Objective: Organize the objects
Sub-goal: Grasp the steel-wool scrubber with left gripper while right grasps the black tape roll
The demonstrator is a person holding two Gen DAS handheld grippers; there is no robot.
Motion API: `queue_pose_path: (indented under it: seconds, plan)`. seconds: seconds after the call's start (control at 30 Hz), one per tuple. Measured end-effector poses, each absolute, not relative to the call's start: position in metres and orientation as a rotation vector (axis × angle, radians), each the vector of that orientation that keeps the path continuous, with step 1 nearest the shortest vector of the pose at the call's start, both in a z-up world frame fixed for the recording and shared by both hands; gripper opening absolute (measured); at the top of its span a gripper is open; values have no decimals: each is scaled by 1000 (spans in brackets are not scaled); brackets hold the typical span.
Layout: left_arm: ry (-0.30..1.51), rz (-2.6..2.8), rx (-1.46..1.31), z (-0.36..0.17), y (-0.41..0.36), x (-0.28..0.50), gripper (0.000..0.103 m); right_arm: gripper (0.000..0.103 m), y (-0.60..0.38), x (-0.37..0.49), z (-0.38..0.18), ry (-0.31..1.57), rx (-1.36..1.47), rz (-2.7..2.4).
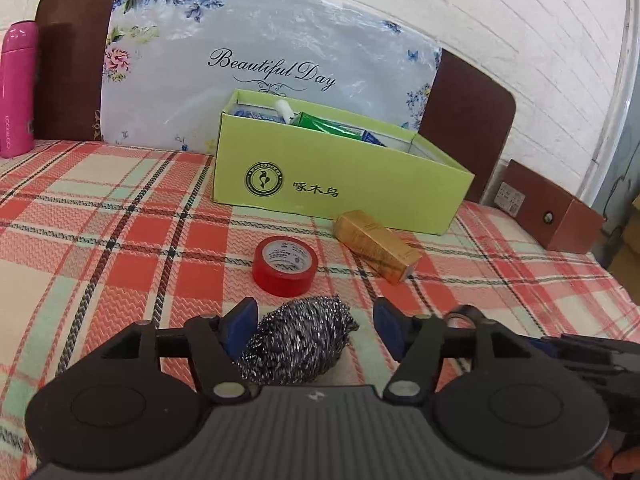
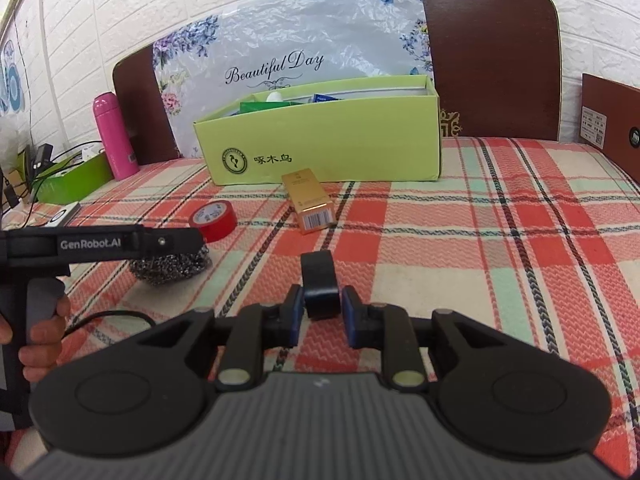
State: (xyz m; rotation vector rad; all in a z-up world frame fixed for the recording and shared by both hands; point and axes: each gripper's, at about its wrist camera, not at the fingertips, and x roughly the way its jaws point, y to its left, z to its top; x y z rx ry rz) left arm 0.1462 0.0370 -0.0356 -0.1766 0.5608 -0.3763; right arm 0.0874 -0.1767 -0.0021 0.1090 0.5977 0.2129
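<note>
A steel wool scrubber [image 1: 298, 344] lies on the plaid cloth between the fingers of my left gripper [image 1: 316, 330], which is open around it. It also shows in the right wrist view [image 2: 170, 266] under the left gripper's finger. My right gripper [image 2: 320, 312] is shut on a black tape roll [image 2: 319, 282], held upright. A red tape roll [image 1: 285, 266] [image 2: 213, 220] and a gold box [image 1: 376, 246] [image 2: 310, 204] lie in front of a green open box [image 1: 340, 180] [image 2: 320, 148] holding several packets.
A pink bottle [image 1: 18, 88] [image 2: 114, 136] stands at the far left. A brown box [image 1: 552, 208] [image 2: 612, 116] sits at the right edge. A flowered bag [image 1: 260, 52] leans on the headboard behind the green box. A green tray and cables [image 2: 60, 176] lie far left.
</note>
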Motion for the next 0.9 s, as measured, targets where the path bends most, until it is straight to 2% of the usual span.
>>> queue_pose_path:
  seconds: [0.07,0.23,0.63,0.73,0.9]
  plan:
    - [566,-362,-175,-35,37,142,68,30,-177,87,-2,596,115,217]
    - [613,-347,-133,-37,34,141,63,38,-177,86,-2,590,114,227]
    - [681,-298,-115,-39,24,145,63,38,-171,95,-7,609,69,234]
    - [696,-261,-96,-38,18,147,57,38,-167,97,-6,605,45,234]
    - [706,-238,-102,-36,15,148,57,38,-165,100,-8,610,35,232]
